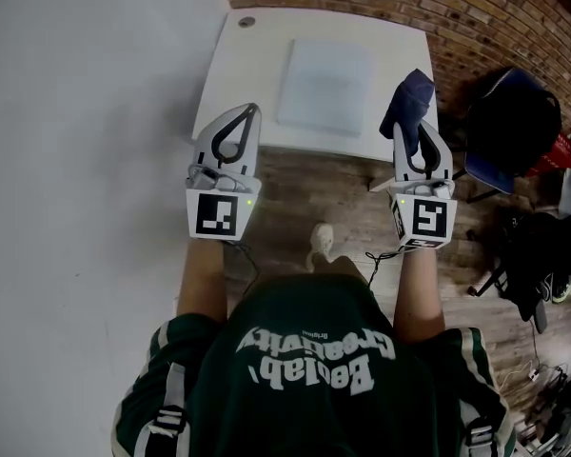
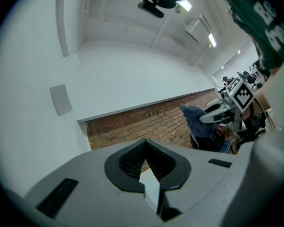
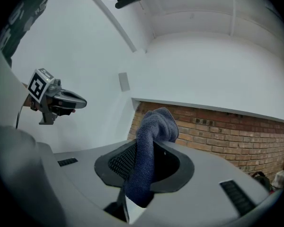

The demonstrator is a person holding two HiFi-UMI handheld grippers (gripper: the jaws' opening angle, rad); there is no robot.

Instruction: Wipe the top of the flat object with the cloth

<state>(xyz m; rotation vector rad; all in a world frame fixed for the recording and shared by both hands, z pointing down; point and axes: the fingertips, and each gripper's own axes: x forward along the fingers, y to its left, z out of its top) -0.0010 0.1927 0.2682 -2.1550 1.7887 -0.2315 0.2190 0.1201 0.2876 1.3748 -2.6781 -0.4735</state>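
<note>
A white bench (image 1: 252, 60) stood at 12 o'clock from the person, against a brick wall (image 1: 476, 12). The flat object (image 1: 325, 86), a pale square slab, lay flat near the middle of the bench top with bare surface all round it. A small round fitting (image 1: 246, 22) sat in the bench's far corner, at 10 o'clock from the slab.

The right tool (image 1: 416, 127) was clamped on the cloth (image 1: 409, 101), a dark blue towel. In the right gripper view the cloth (image 3: 150, 148) ran up between the jaws of that tool (image 3: 149, 145) and its free end flopped over their tips. In the head view the bunched cloth showed over the bench's right edge, at 3 o'clock from the flat object and apart from it.

The left tool (image 1: 251, 112) was at 7 o'clock from the slab, its tips over the bench's near left corner. In the left gripper view this tool (image 2: 145, 144) had its jaws closed tip to tip, with nothing between them. Both gripper views looked out at the white wall and brick rather than the bench top.

A dark chair (image 1: 512, 122) stood on the wooden floor (image 1: 343, 193) at 3 o'clock from the bench.
</note>
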